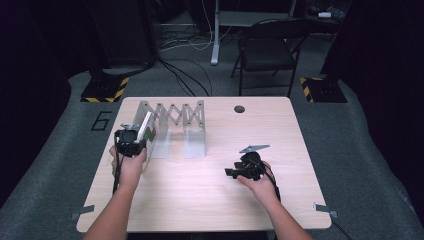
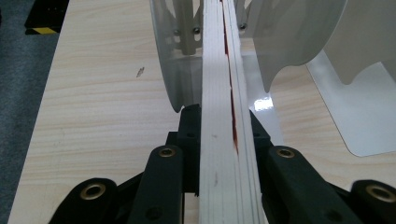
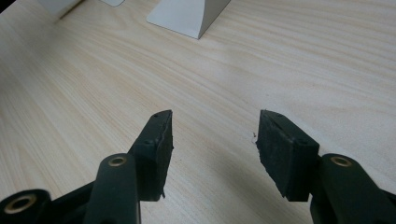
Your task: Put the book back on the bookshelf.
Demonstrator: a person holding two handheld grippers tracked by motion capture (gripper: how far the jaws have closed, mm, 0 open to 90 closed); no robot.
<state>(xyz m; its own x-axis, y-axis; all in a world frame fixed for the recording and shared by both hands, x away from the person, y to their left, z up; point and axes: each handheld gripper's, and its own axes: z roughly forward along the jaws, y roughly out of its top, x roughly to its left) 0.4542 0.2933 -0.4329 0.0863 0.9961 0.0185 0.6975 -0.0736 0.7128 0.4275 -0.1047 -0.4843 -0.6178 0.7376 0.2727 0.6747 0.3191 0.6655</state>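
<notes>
The left claw (image 2: 219, 135) is clamped on a stack of thin pale boards (image 2: 224, 93) held on edge, the black pads pressing both flat sides. How many boards are in the stack is hard to count; a red streak shows in one of the seams, and what it belongs to cannot be made out. The lower end of the stack runs off the bottom of the left gripper view, and its far end is lost among the dividers of the white expanding rack (image 1: 172, 120). From the high view the stack (image 1: 145, 127) stands tilted at the rack's left end — whether it sits inside a slot or just beside the first divider I cannot tell. The other slots hold nothing that I can see.

The right claw (image 3: 212, 140) is partly open with nothing between its pads — only bare table (image 3: 289, 60) below. It rests on the table (image 1: 210, 200), well apart from the rack (image 3: 187, 14), whose foot is cut off at the top edge.
</notes>
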